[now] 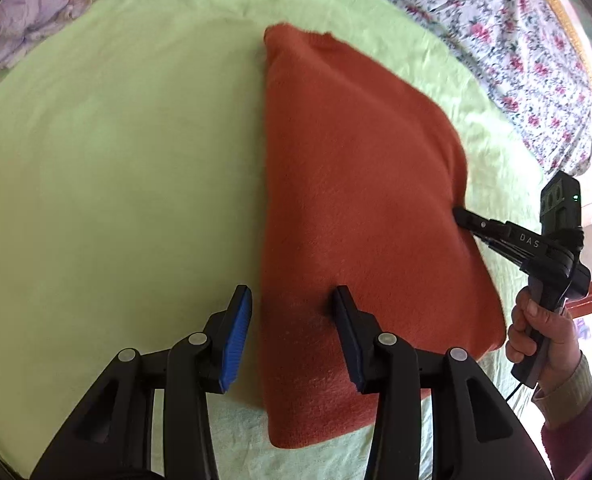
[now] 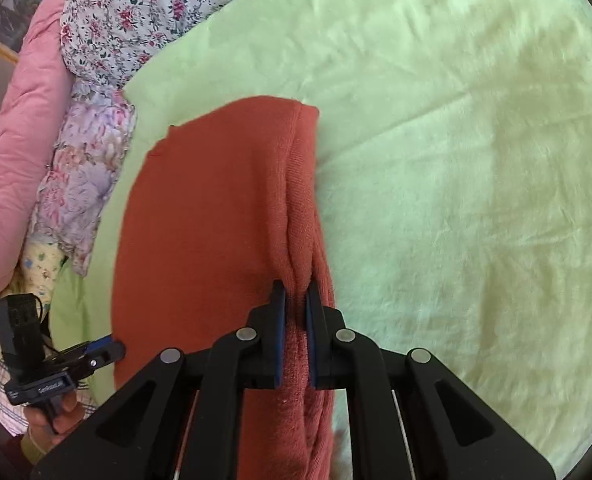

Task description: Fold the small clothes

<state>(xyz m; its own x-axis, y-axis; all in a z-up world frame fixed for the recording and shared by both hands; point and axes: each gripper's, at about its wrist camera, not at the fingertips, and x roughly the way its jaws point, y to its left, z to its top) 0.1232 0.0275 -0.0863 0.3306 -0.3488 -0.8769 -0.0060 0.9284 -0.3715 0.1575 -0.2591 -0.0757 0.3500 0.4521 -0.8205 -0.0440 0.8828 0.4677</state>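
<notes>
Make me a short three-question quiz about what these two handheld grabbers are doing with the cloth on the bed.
1. True or false: the right gripper has its jaws pinched on an edge of the orange cloth.
2. Are the jaws of the left gripper A) open, astride the cloth's edge, or B) clamped shut?
3. What colour is the blanket under the cloth?

Key: 1 true; 2 A; 3 light green.

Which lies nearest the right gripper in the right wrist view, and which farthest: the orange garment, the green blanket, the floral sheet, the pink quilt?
From the right gripper:
1. Orange garment, pinched between its pads.
2. Green blanket, beneath and right.
3. Floral sheet, upper left.
4. Pink quilt, far left edge.
</notes>
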